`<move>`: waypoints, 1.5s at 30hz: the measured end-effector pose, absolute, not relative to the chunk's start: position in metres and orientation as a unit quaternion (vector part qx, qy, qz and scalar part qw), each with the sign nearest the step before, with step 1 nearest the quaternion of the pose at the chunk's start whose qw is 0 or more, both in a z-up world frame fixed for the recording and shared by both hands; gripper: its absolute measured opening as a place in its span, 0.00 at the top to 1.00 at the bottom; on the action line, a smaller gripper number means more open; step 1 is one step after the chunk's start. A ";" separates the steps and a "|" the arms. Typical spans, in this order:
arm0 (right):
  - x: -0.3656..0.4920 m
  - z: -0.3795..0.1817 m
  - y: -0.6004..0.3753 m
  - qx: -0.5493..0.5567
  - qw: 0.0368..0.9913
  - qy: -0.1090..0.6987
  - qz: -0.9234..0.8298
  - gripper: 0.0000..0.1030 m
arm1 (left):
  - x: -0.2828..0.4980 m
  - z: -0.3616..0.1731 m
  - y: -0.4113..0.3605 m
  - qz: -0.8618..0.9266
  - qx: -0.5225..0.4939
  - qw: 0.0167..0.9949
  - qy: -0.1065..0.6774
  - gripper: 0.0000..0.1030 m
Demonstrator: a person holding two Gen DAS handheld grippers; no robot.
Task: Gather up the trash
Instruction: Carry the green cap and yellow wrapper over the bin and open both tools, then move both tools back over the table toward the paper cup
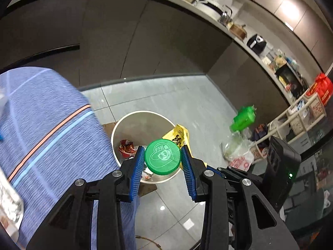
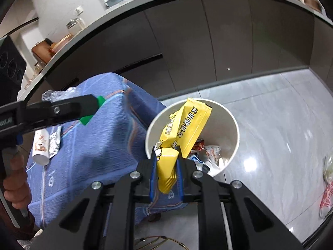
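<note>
Fingers of our left gripper (image 1: pixel 162 156) are clamped on a green lid (image 1: pixel 162 156), pinched by its rim so the printed face stays flat toward the camera, low in the middle of the frame. It hangs directly over the white bin (image 1: pixel 133 117), which looks like the right place to let go.

Our right gripper (image 2: pixel 166 167) has its fingers closed tight on a yellow wrapper (image 2: pixel 183 129). The crumpled end sits between the pads, while the long part sticks up and leans across the bin's rim (image 2: pixel 235 123) at centre frame. We judge it is held by the tail so the bulk drops into the bin first.

Inside the bin lie a red wrapper (image 1: pixel 126 146) and other scraps. To the left of both views hangs a blue striped cloth (image 2: pixel 100 137) covering the worktop. A paper cup (image 2: pixel 41 148) and a silvery packet (image 2: pixel 54 143) still lie on it, at left in the right wrist view.

On the floor to the right sit a green jug (image 1: pixel 243 118) and some plastic bags (image 1: pixel 239 152), well apart from the bin. Nothing blocks the drop, though the tall wrapper could catch on the rim.
</note>
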State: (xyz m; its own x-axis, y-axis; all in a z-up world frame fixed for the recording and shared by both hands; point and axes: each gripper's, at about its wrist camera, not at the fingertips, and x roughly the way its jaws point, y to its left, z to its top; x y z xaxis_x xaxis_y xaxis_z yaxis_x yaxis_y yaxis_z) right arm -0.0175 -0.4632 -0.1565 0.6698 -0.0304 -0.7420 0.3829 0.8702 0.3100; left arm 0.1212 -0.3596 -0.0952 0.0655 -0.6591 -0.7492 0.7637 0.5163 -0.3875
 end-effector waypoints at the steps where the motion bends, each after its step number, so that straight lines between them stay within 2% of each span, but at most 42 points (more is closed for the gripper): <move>1: -0.017 -0.160 -0.466 0.230 0.883 0.392 -0.118 0.83 | 0.123 -0.098 -0.365 -0.490 0.057 0.726 0.480 0.67; 19: 0.000 -0.192 -0.487 0.249 0.871 0.407 -0.116 0.80 | 0.152 -0.138 -0.422 -0.483 0.066 0.705 0.515 0.67; 22: 0.000 -0.193 -0.486 0.243 0.873 0.406 -0.116 0.66 | 0.154 -0.140 -0.424 -0.481 0.064 0.706 0.515 0.66; 23: 0.000 -0.193 -0.485 0.242 0.874 0.404 -0.115 0.58 | 0.155 -0.140 -0.424 -0.480 0.061 0.708 0.514 0.66; 24: 0.001 -0.192 -0.484 0.241 0.876 0.402 -0.114 0.52 | 0.155 -0.139 -0.424 -0.479 0.059 0.710 0.514 0.59; 25: 0.001 -0.191 -0.484 0.239 0.877 0.400 -0.113 0.49 | 0.157 -0.138 -0.422 -0.475 0.055 0.714 0.511 0.44; 27: 0.001 -0.190 -0.482 0.235 0.880 0.396 -0.112 0.36 | 0.160 -0.133 -0.416 -0.468 0.044 0.727 0.500 0.34; 29: 0.000 -0.188 -0.482 0.233 0.882 0.393 -0.113 0.31 | 0.161 -0.129 -0.413 -0.468 0.036 0.731 0.496 0.27; 31: 0.000 -0.187 -0.482 0.230 0.883 0.391 -0.115 0.26 | 0.164 -0.125 -0.408 -0.461 0.024 0.739 0.491 0.15; 33: -0.001 -0.186 -0.482 0.227 0.885 0.388 -0.122 0.17 | 0.165 -0.119 -0.402 -0.455 0.011 0.748 0.482 0.11; 34: -0.002 -0.185 -0.482 0.226 0.886 0.386 -0.125 0.15 | 0.166 -0.117 -0.400 -0.453 0.007 0.750 0.481 0.09; 36: -0.003 -0.184 -0.483 0.226 0.886 0.384 -0.129 0.09 | 0.166 -0.113 -0.396 -0.451 -0.002 0.753 0.479 0.09; 45: -0.005 -0.174 -0.479 0.224 0.890 0.376 -0.129 0.06 | 0.160 -0.102 -0.388 -0.455 0.001 0.756 0.471 0.09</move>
